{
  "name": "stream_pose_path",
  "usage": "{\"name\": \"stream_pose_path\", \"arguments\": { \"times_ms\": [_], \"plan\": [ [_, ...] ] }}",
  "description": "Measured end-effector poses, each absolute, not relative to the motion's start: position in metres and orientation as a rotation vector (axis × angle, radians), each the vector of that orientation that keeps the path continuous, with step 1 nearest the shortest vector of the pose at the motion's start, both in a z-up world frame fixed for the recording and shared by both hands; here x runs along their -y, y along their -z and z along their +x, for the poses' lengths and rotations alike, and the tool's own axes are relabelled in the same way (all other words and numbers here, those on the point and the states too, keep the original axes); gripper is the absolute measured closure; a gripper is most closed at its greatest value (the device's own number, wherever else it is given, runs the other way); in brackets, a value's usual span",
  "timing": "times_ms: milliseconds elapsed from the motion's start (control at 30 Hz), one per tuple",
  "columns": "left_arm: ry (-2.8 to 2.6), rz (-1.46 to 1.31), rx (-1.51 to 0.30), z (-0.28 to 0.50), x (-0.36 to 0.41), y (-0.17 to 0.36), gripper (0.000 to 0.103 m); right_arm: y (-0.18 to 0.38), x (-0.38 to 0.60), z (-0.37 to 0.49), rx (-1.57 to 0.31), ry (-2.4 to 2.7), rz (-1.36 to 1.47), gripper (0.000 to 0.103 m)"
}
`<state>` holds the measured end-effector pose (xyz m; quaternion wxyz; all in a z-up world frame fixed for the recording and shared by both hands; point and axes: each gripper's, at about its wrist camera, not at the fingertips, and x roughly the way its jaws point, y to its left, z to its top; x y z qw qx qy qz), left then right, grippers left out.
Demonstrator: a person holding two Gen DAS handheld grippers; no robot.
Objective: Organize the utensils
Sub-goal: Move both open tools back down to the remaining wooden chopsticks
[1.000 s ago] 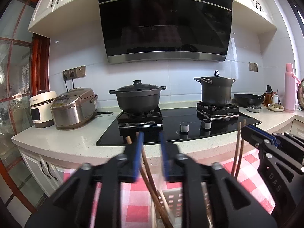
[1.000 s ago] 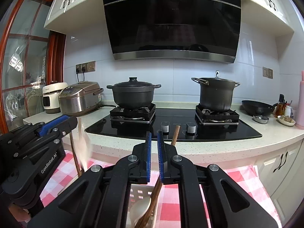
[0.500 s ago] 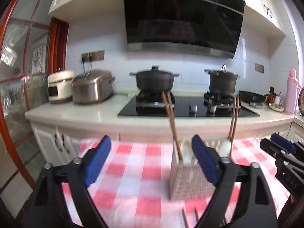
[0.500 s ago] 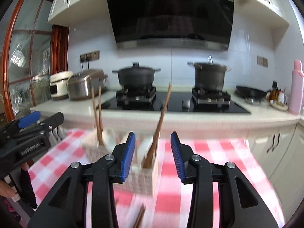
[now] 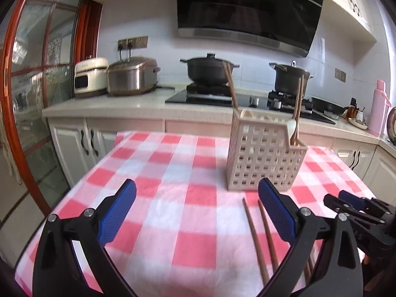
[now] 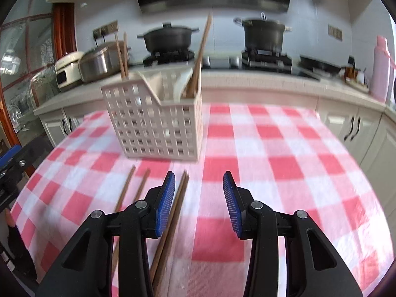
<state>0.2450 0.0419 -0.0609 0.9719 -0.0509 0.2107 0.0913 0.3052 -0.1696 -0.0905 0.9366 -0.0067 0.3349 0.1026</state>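
Checked counter (image 6: 284,148) first, caddy (image 6: 153,121) standing on it holding three chopstick pairs plus spoons; four loose chopsticks (image 6: 173,212) lie before it; looks like pickup time, next needs lowering onto one pair; left tongs (image 5: 195,212) wide apart, having just opened, right tongs (image 6: 199,203) partly apart, both empty.

Two black pots (image 5: 209,69) on the stove (image 5: 210,96), rice cooker (image 5: 132,75) left.
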Motion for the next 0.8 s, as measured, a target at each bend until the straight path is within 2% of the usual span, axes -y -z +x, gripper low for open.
{"name": "stream_pose_path", "arguments": {
  "times_ms": [167,367,800],
  "plan": [
    [-0.192,-0.107,-0.476,0.241,-0.051,0.074,0.007,0.116,0.163,0.321,-0.817,-0.193,-0.006,0.077],
    [-0.203,-0.122,-0.502,0.242,-0.064,0.082,0.007,0.122,0.153,0.328,-0.86,-0.204,-0.017,0.085],
    [-0.189,-0.11,-0.535,0.243,-0.063,0.092,0.007,0.125,0.136,0.335,-0.89,-0.206,-0.076,0.086]
  ]
}}
